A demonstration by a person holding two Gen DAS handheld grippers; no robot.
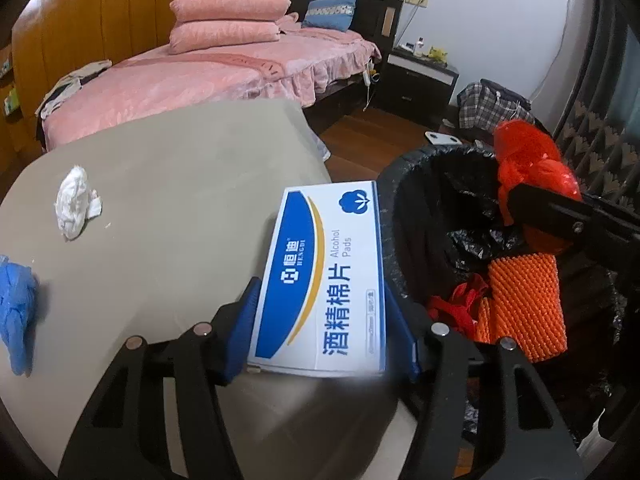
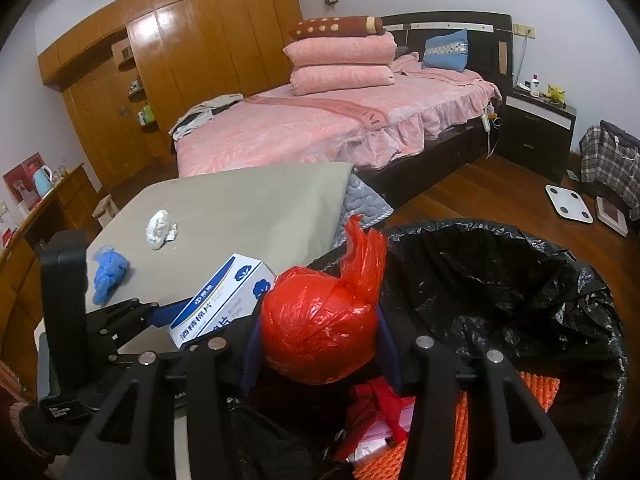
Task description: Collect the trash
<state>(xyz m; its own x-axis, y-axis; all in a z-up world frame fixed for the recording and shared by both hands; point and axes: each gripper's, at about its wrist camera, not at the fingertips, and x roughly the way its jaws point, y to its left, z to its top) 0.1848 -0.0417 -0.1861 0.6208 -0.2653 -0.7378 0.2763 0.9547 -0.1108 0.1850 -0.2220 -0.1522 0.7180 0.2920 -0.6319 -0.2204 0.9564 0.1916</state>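
Both grippers held trash at the black-lined bin.

Nearest, the left gripper pinched a white-and-blue alcohol pads box between its blue pads, at the counter's edge just beside the bin. Over the bin's mouth the right gripper clamped a knotted red plastic bag. An orange mesh sleeve already lay inside. Back on the counter sat a crumpled white tissue and a blue glove, well apart from the box.
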